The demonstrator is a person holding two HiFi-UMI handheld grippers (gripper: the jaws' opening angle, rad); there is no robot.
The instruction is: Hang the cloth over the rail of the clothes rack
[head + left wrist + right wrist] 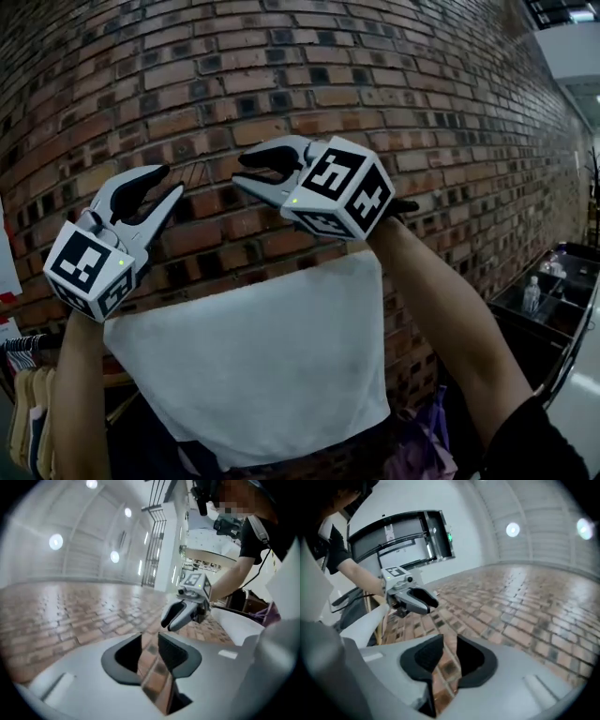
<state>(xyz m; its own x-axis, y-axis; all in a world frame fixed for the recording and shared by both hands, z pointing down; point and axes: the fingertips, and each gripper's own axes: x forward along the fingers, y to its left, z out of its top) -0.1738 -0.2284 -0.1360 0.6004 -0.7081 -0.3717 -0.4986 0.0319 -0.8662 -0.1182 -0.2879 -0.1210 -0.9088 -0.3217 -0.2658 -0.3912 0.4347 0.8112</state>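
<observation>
left forearm [80, 403] rises bare from the bottom edge and carries the grey two-jaw left gripper [172, 181], tilted up and to the right. its jaws stand partly apart with only brick showing between them. below and between both tools, the white rectangular cloth [253, 366] hangs flat before the red brick wall [422, 112], its top edge level with the wrists; the rail beneath it is hidden. right gripper [239, 169] points leftward, jaws likewise parted and empty, on a dark-sleeved arm raised from the lower right. the draping looks done, with the cloth out of both grips. the next move is to draw both tools back without snagging the cloth.
</observation>
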